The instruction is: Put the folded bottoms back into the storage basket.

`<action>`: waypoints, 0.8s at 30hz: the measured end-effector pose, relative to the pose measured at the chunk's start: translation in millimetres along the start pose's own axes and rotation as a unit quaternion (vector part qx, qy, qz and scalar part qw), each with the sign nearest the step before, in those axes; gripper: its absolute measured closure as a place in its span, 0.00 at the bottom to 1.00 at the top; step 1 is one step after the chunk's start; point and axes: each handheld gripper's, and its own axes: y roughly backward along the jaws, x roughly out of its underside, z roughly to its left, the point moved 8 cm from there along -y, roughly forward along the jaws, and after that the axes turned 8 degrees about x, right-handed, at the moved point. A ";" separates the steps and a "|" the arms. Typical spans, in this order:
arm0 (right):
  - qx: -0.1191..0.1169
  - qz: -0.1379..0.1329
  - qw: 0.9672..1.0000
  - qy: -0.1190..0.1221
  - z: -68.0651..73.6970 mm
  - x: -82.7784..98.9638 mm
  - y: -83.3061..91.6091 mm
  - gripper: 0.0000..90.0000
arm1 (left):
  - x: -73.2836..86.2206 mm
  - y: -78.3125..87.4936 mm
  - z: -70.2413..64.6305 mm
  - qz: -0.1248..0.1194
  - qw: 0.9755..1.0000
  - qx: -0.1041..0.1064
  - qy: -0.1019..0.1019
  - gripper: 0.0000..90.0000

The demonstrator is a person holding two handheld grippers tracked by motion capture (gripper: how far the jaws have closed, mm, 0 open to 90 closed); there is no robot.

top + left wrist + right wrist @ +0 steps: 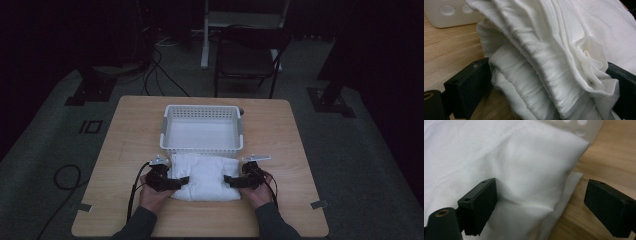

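A folded white cloth (205,175) lies on the wooden table (280,150), just in front of a white plastic basket (239,131). My left gripper (181,181) is at the cloth's left edge. In the left gripper view its jaws (549,72) stand wide apart, and the thick stack of cloth folds (544,40) fills the gap and touches both. My right gripper (229,180) is at the cloth's right edge. It is open (541,190), with one jaw over the cloth (511,157) and the other over bare wood.
The basket looks empty; its perforated wall (446,12) (584,130) stands close behind the cloth. Bare table lies to either side and in front of the cloth. A dark chair (247,57) and cables (160,75) sit on the floor beyond the table.
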 end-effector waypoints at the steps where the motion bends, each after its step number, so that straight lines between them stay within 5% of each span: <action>1: -0.010 0.007 1.000 -0.010 -1.0 1.9 -2.5 0.13 | 0.0 0.0 -0.2 -0.001 1.000 0.003 0.000 0.08; 8: -0.042 0.009 0.999 -0.015 0.4 2.3 -3.0 0.22 | 0.0 0.0 -2.0 -0.002 1.000 0.025 0.008 0.16; 9: -0.081 0.012 0.996 -0.026 2.1 2.2 -2.7 0.34 | -0.1 0.1 -2.2 -0.001 0.999 0.031 0.010 0.20; 14: -0.137 0.019 0.989 -0.057 2.4 2.4 -4.4 0.49 | -0.2 -0.7 -3.4 0.002 0.998 0.055 0.024 0.30; 19: -0.135 0.007 0.990 -0.038 5.5 1.9 -2.3 0.73 | -0.8 0.4 -9.3 0.000 0.999 0.049 0.011 0.48; 24: -0.113 -0.011 0.993 -0.009 9.8 0.8 1.6 0.78 | -1.8 3.9 -18.0 -0.004 1.000 0.015 -0.020 0.56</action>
